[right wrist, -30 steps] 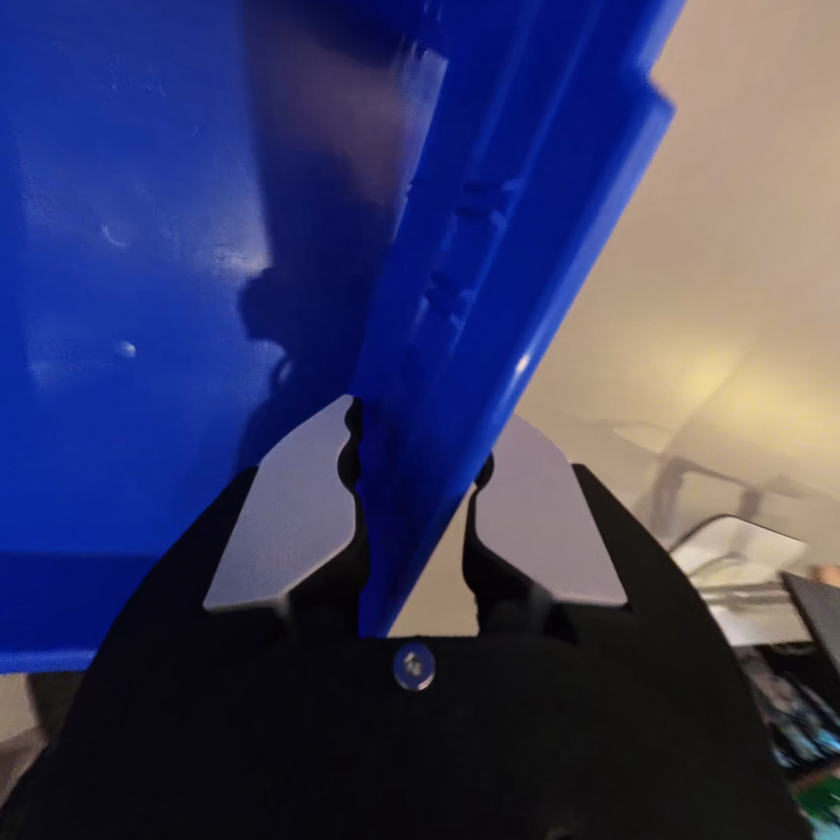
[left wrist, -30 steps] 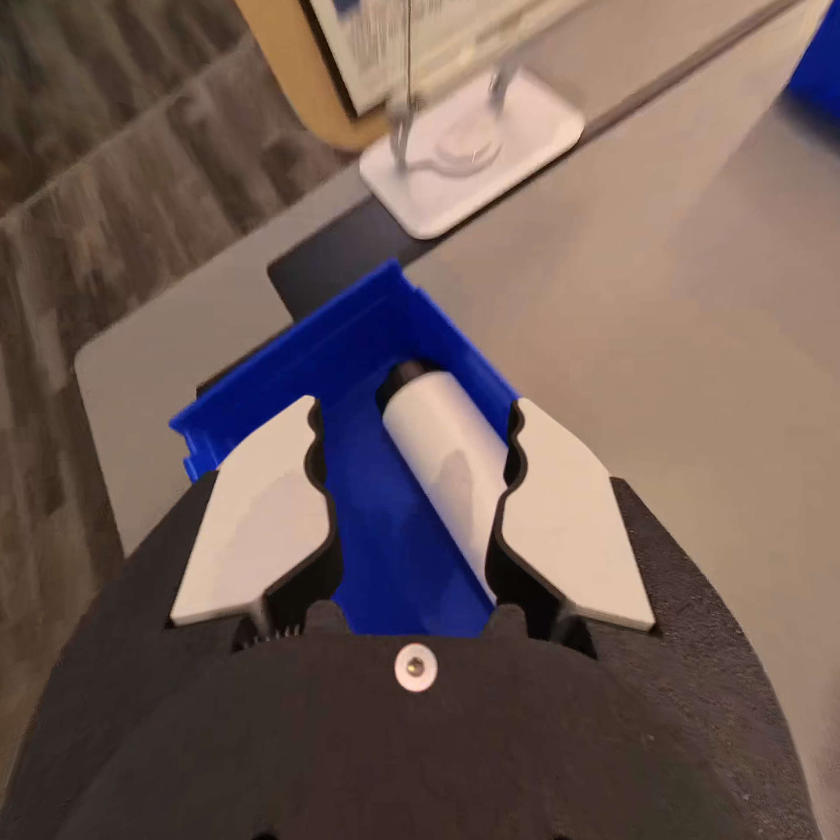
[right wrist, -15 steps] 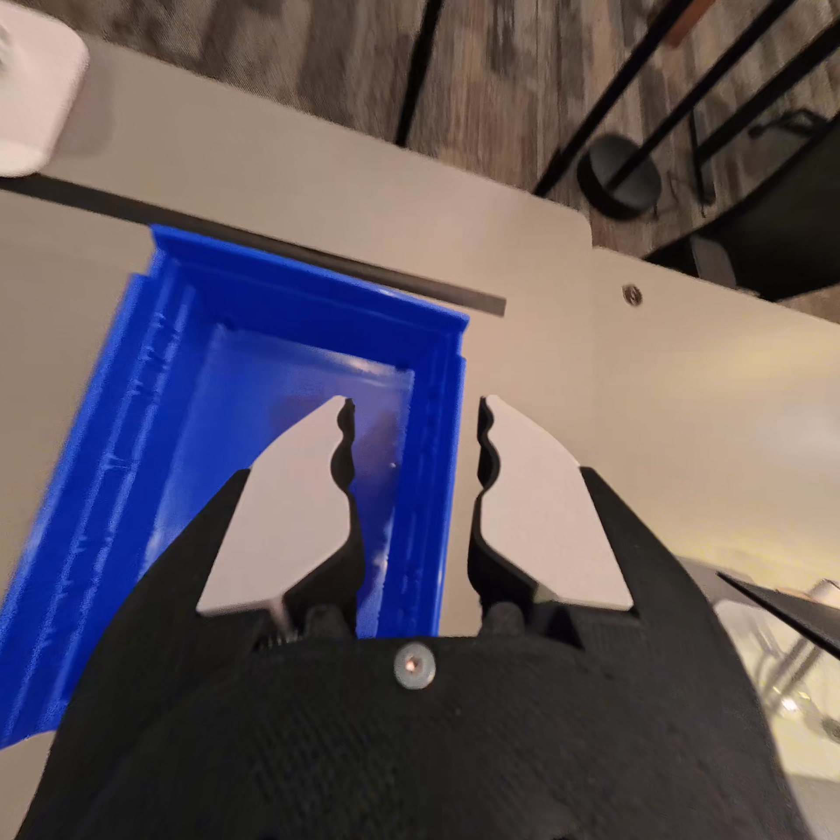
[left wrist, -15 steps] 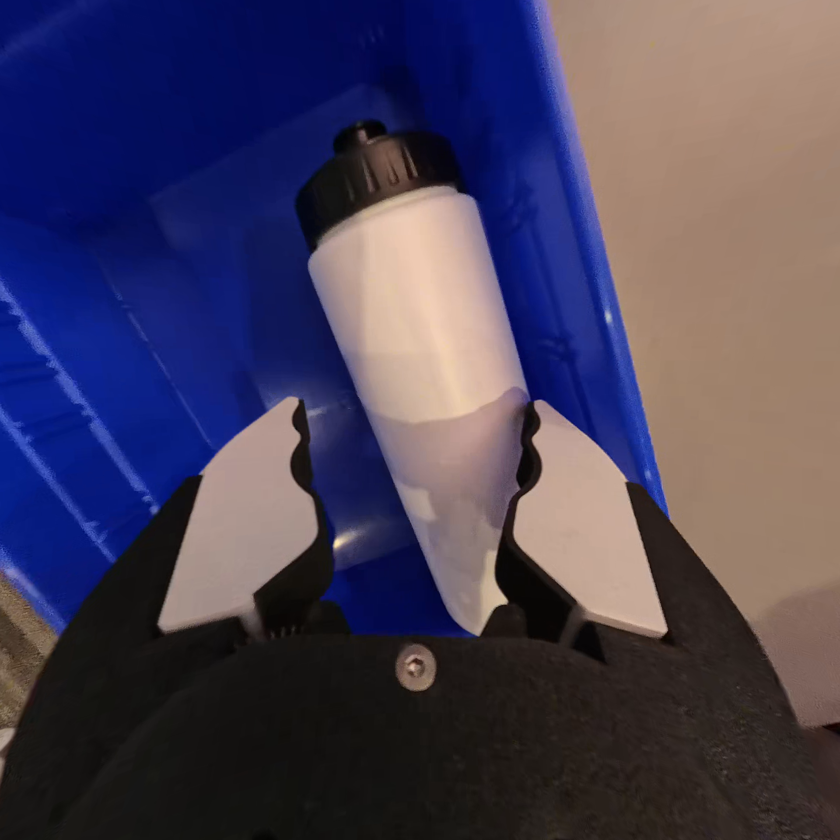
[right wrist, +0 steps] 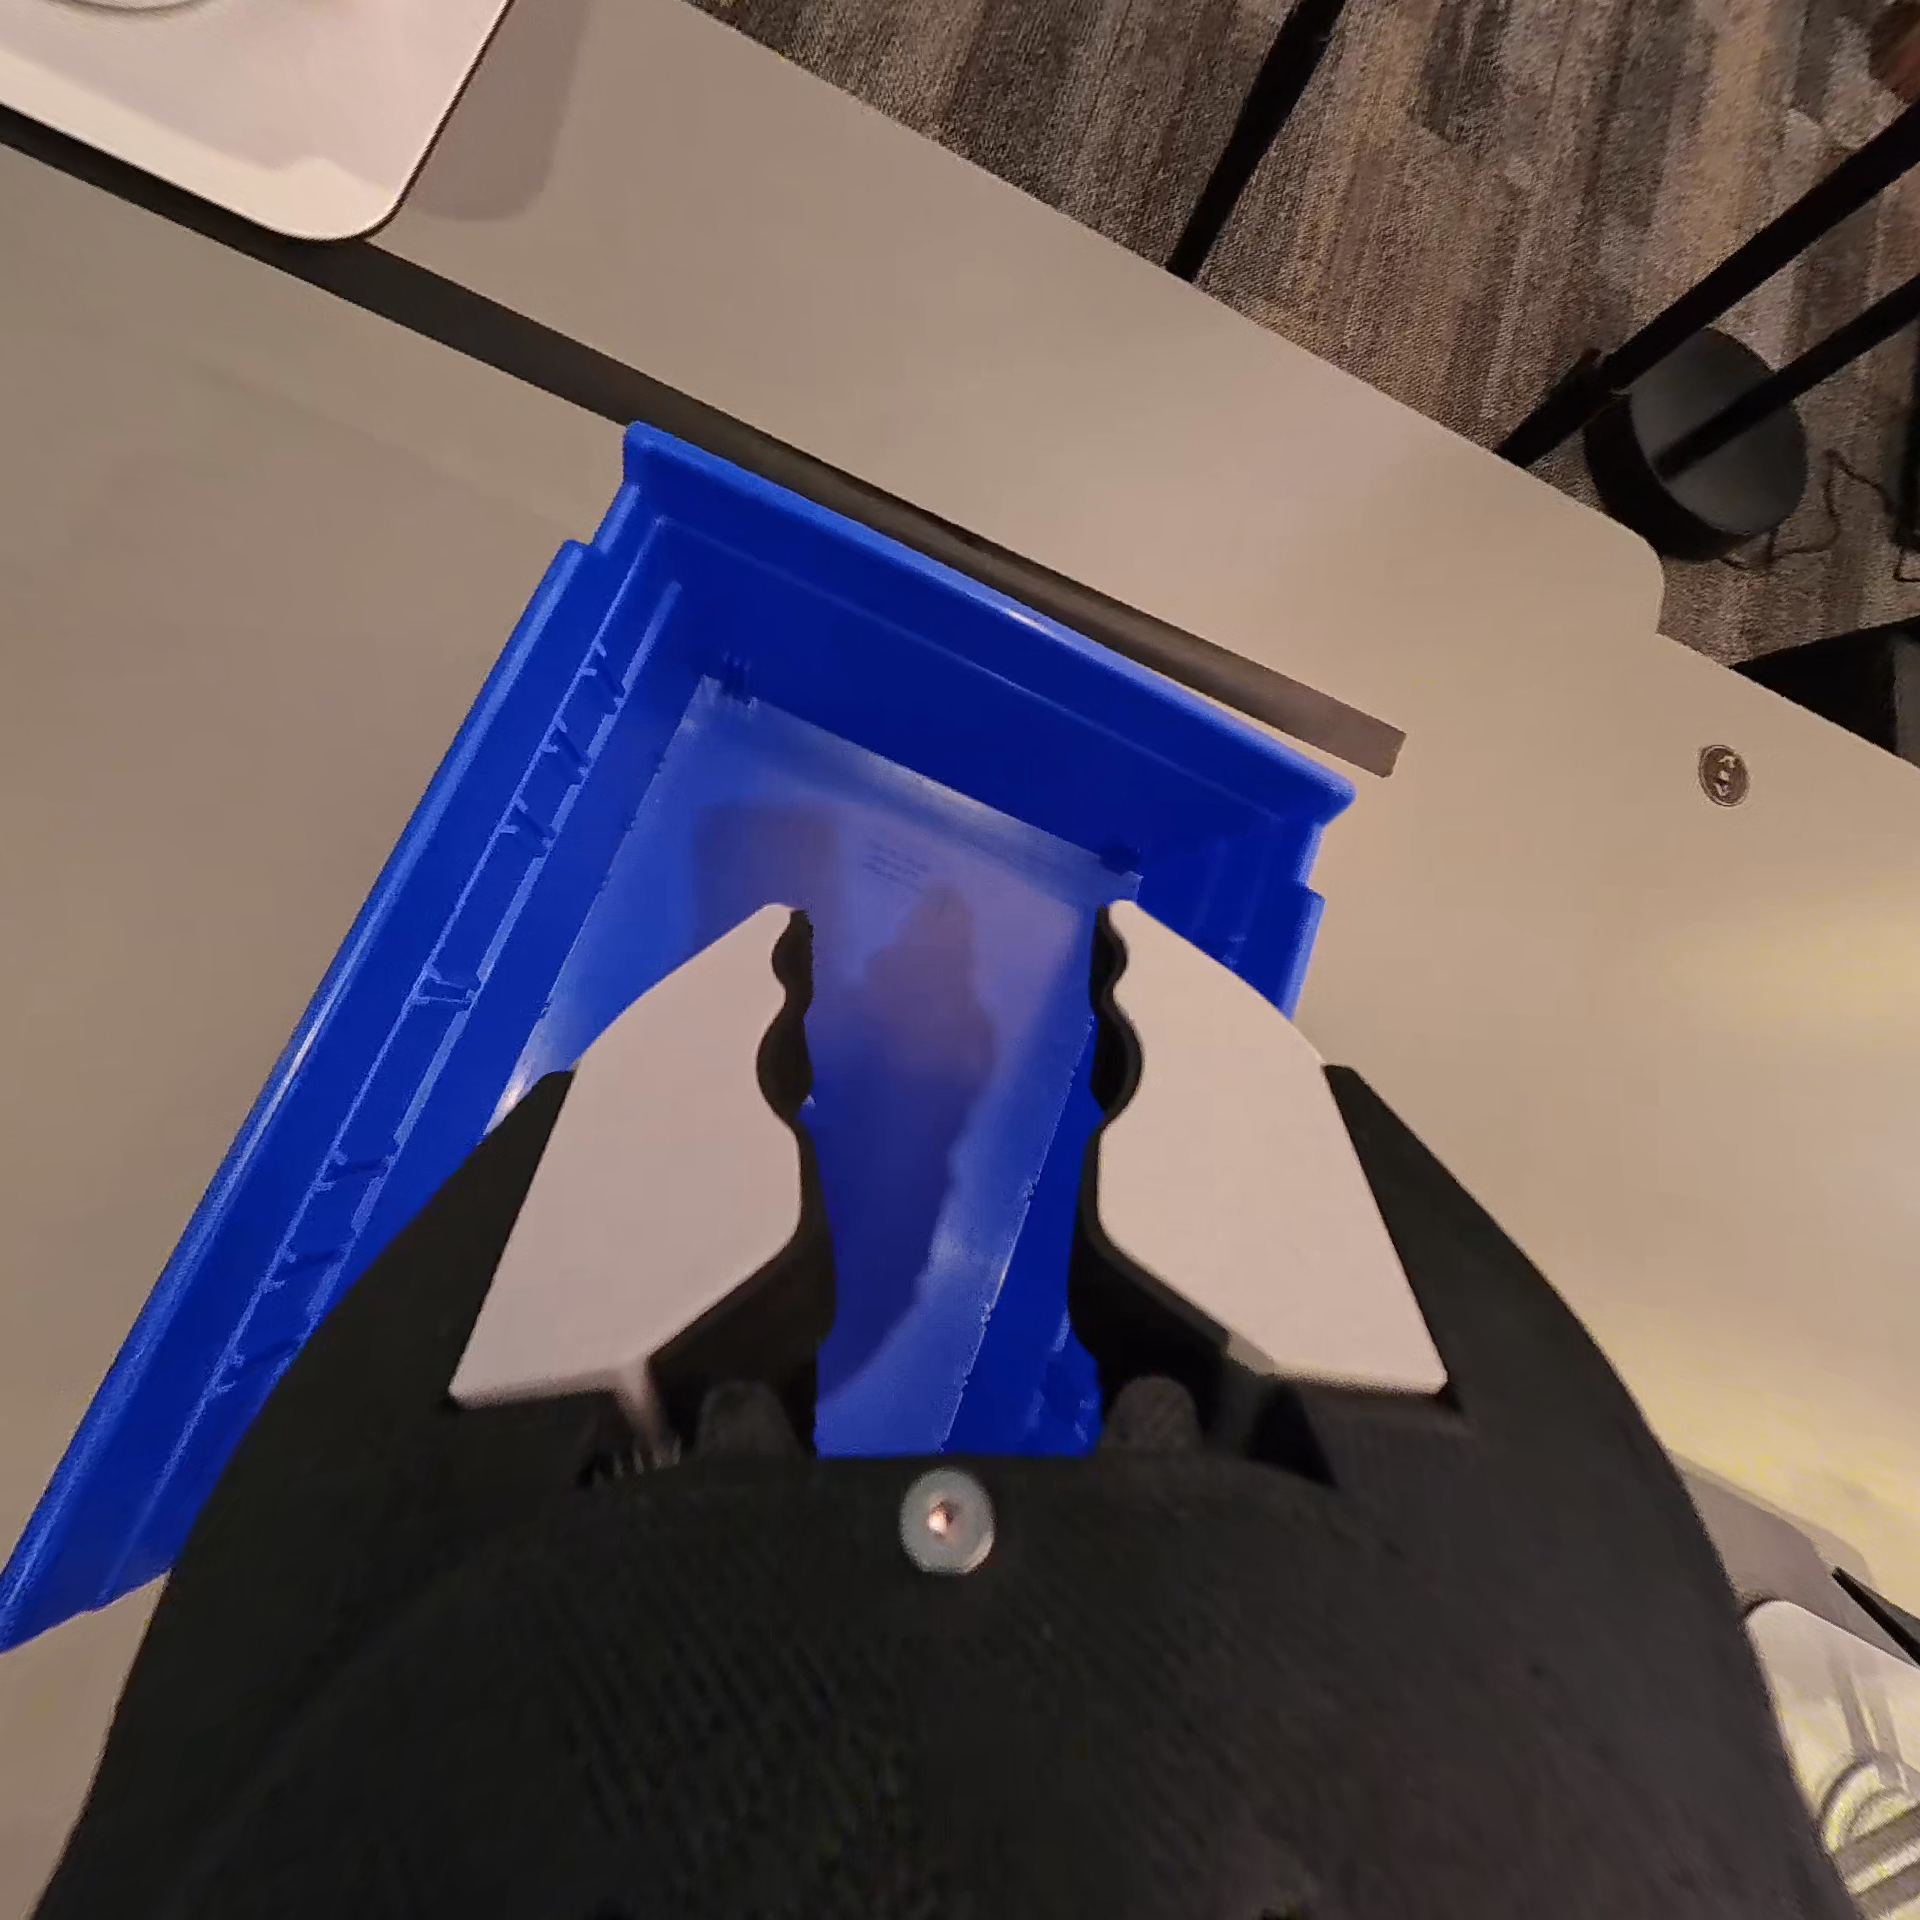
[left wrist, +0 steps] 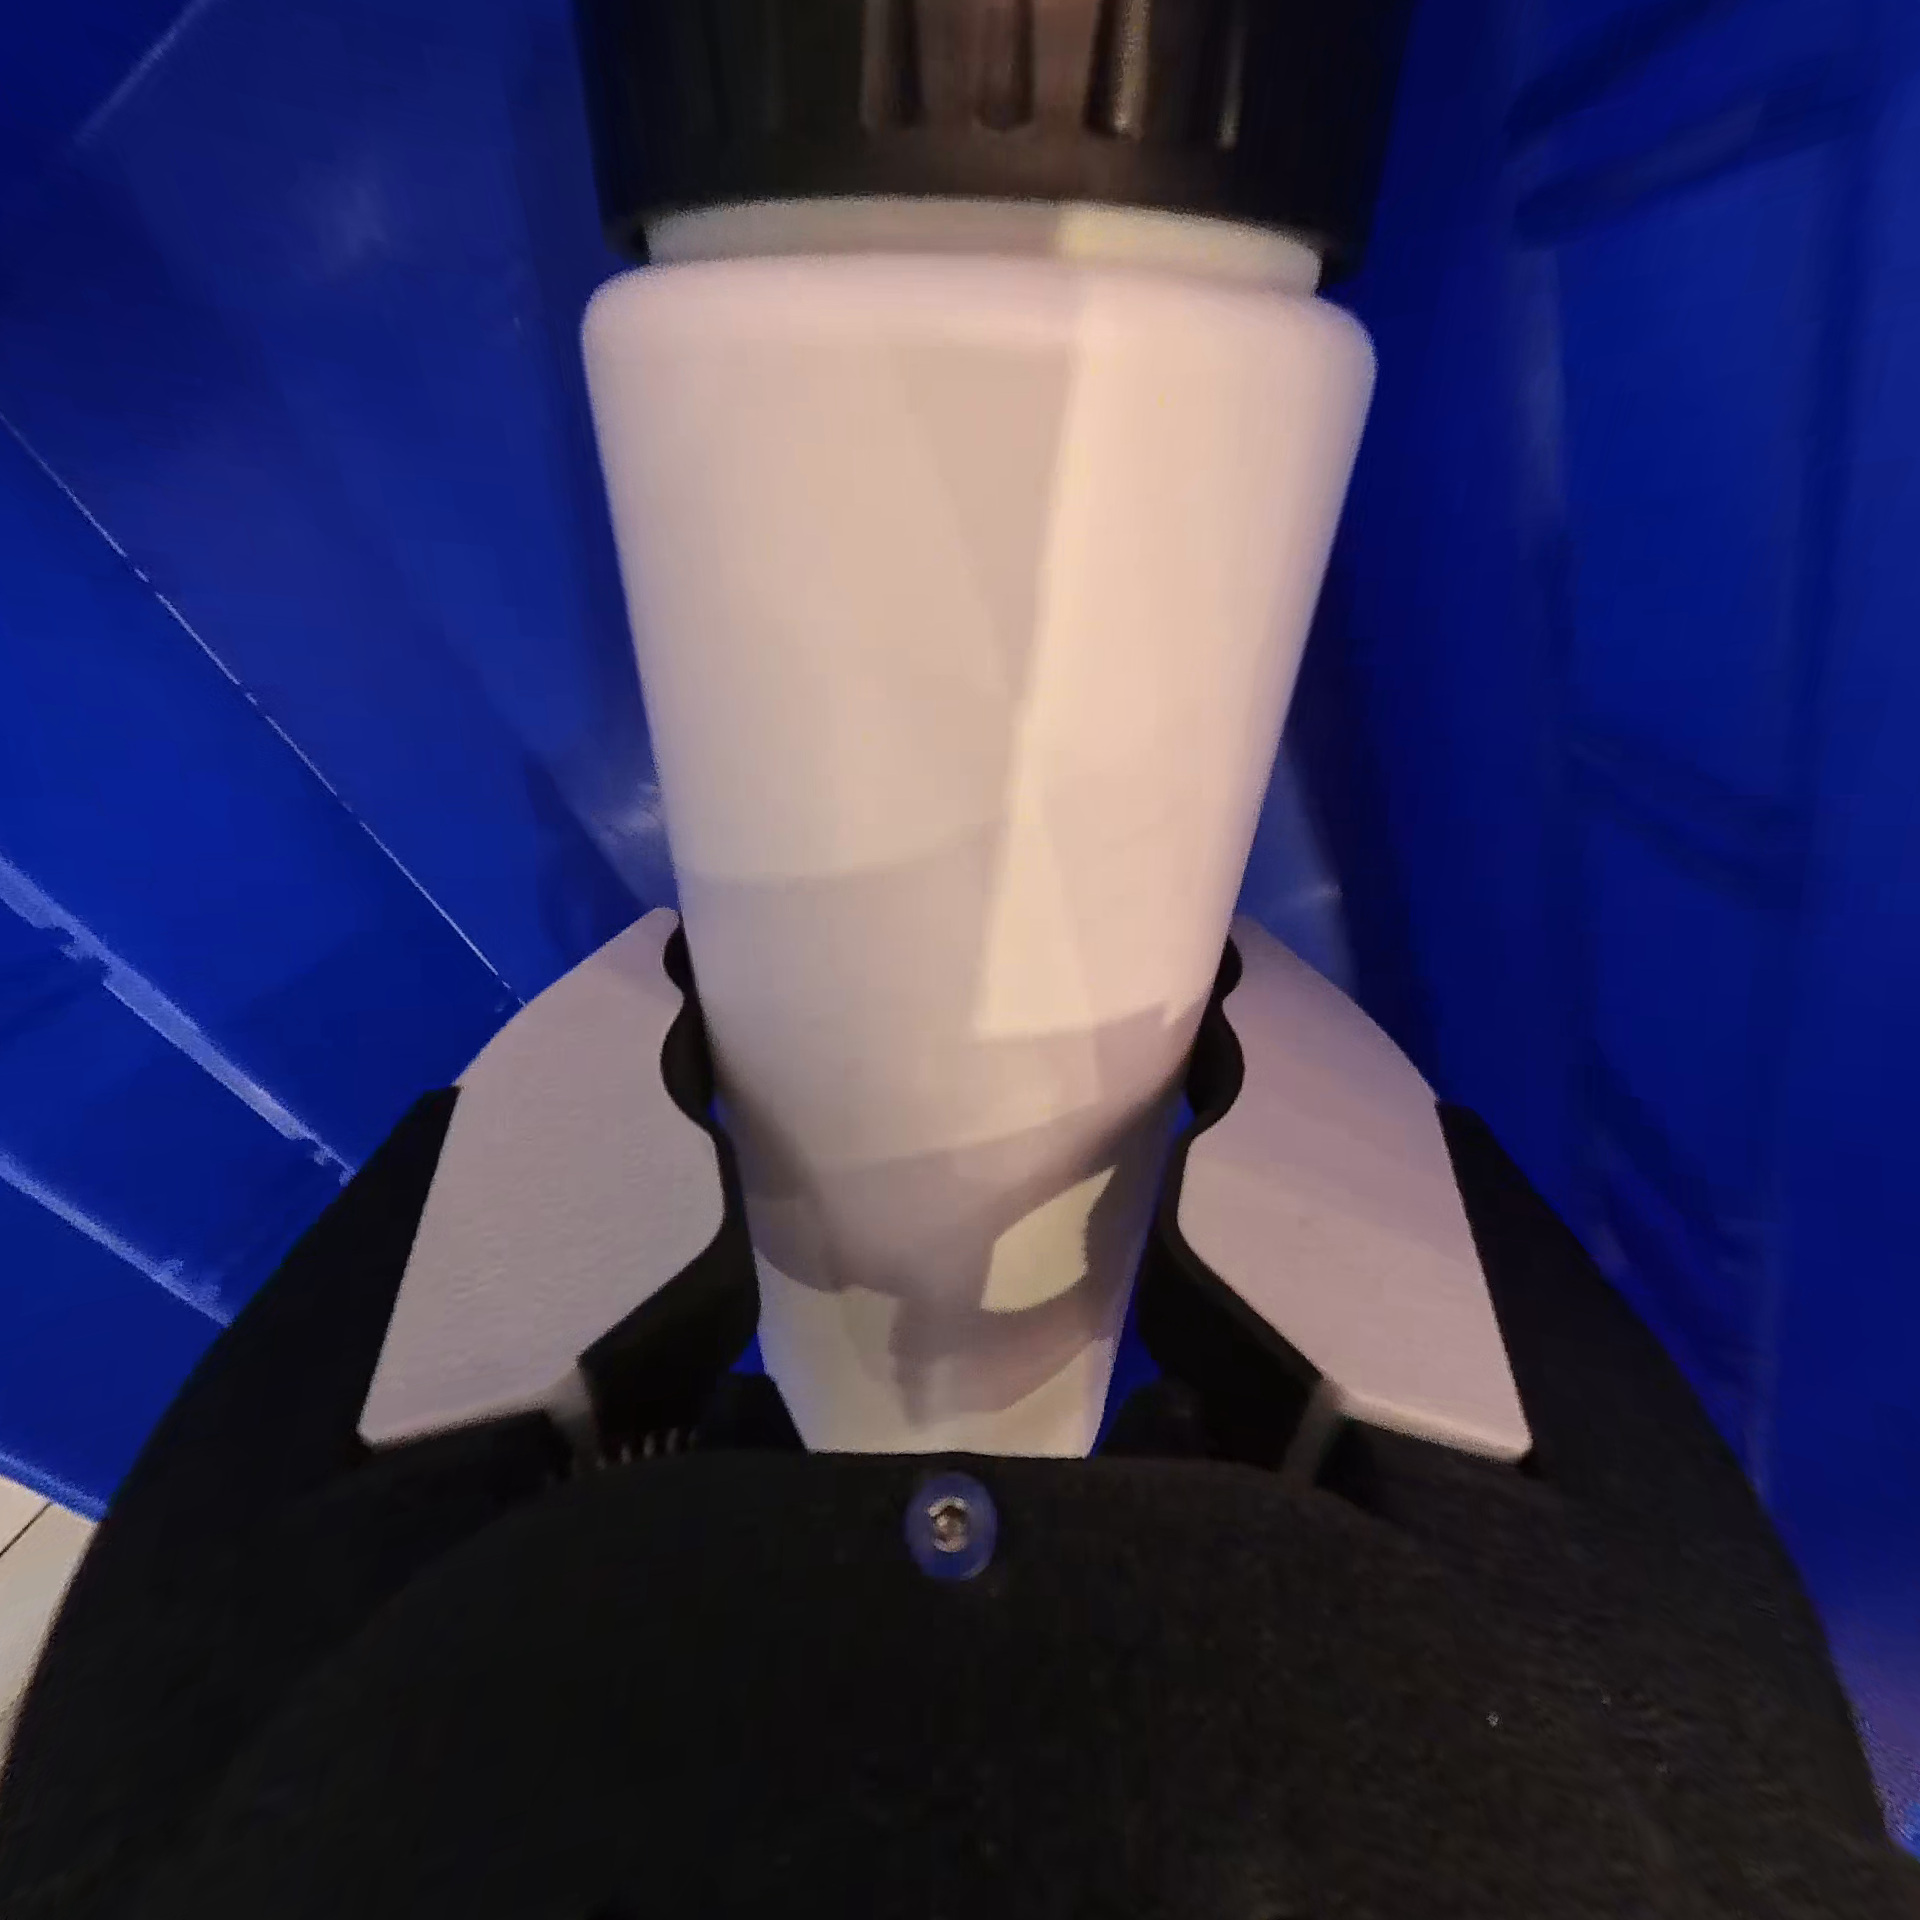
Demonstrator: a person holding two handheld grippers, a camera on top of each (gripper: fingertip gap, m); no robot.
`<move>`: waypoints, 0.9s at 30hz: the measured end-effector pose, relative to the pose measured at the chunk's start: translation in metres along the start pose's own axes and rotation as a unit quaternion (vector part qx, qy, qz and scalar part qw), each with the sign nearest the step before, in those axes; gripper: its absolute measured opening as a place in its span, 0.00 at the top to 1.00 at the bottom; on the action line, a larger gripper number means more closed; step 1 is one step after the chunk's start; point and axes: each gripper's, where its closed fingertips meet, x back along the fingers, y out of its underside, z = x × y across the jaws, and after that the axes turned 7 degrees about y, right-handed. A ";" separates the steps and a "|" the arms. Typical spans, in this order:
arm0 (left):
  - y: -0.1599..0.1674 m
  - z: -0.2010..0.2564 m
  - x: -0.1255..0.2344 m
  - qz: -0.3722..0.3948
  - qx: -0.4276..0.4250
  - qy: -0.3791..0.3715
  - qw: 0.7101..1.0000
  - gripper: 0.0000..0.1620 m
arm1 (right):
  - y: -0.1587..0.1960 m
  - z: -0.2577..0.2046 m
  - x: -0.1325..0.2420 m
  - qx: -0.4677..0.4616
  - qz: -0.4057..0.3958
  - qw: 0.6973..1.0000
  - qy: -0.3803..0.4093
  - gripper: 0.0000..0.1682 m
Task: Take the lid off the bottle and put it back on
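**Left straddles bottle, right over empty bin**

Left wrist view only: white bottle [left wrist: 966,665], black lid [left wrist: 935,114] on, lying in blue bin [left wrist: 260,520]. Left gripper [left wrist: 951,966] fingers wide apart, flanking bottle body, both pads at its sides; firm clamp unclear.

Right wrist view only: table [right wrist: 260,623], second blue bin [right wrist: 436,987]. Right gripper [right wrist: 945,914] fingers apart, holding nothing. No legible writing.

White bottle [left wrist: 966,644], black ribbed lid [left wrist: 977,114] on, lies in blue bin [left wrist: 312,582].
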 end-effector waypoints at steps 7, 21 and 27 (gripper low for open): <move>0.002 0.002 0.000 -0.003 -0.002 0.024 1.000 0.44 | 0.006 -0.008 -0.008 0.008 -0.016 1.000 -0.011 0.68; -0.025 0.002 0.010 0.059 -0.011 0.051 0.997 0.47 | 0.014 -0.011 -0.012 0.010 -0.037 0.999 -0.020 0.68; -0.023 0.000 0.013 0.053 -0.006 0.052 0.997 0.48 | 0.016 -0.013 -0.014 0.016 -0.043 0.999 -0.022 0.68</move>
